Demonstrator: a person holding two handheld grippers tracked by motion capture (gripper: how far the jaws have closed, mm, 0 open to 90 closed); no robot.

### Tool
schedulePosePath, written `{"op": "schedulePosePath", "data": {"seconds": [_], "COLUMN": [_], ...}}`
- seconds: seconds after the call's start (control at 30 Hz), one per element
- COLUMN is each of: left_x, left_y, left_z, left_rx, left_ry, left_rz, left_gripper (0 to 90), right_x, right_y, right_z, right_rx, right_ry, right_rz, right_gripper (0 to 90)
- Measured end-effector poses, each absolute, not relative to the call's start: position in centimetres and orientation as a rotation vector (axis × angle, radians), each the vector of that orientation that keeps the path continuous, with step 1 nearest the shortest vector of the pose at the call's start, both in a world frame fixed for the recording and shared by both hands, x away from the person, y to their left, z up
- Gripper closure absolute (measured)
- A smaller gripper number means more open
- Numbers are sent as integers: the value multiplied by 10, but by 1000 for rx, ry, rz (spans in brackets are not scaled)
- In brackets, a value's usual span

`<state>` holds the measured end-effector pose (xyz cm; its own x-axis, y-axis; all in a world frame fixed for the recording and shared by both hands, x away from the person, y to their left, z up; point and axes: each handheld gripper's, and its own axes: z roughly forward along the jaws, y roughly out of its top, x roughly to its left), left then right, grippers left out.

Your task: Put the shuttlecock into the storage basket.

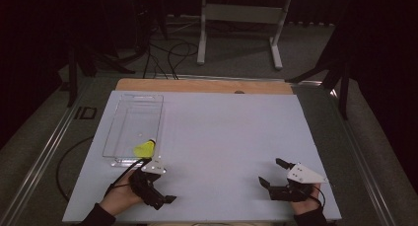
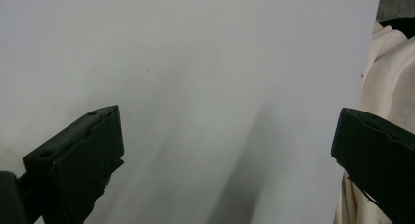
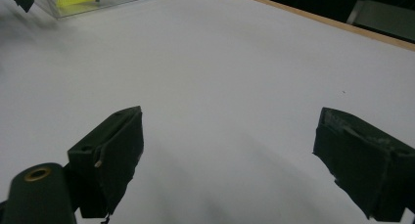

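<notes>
Nearest the high camera, at six o'clock, two forearms come in over the near edge of the large white rectangular board surface [image 1: 222, 137], which rests on a wooden top whose bare strip shows at twelve o'clock.

Next in size is the clear rectangular plastic bin [image 1: 134, 129], set lengthwise toward ten o'clock, well apart from the right hand and just beyond the left one. Its open top faces up, probably so that things can be dropped in from above.

At seven o'clock the left claw [image 1: 165, 199] rests low on the surface, turned away from the bin toward four o'clock; in the left gripper view its black jaws stand wide apart with nothing between them, and bare white board lies ahead. At five o'clock the right claw [image 1: 272, 172] points toward ten o'clock, jaws likewise spread and empty; I judge both are parked, their work with the bin done or paused.

Smallest is the yellow feathered shuttlecock with a pale cork tip [image 1: 146, 148], lying on its side inside the bin at its near end, close to the right-hand wall and held by neither claw.
</notes>
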<state>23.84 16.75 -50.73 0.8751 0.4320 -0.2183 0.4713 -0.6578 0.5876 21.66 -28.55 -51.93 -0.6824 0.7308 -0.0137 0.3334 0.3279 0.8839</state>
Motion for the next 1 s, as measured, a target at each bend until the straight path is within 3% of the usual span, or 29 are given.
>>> {"op": "schedulePosePath", "data": {"seconds": [0.47,1.0], "left_x": [229,221], "left_y": [201,205], "left_z": [-516,-528], "left_rx": [2245,2219], "left_ry": [744,778], "left_rz": [-43,35], "left_gripper": [0,0], "right_x": [217,217], "right_y": [-286,-286], "right_z": [-520,-520], "right_rx": [938,937], "right_ry": [2192,2199], "right_rz": [1304,1308], "right_gripper": [115,116]}}
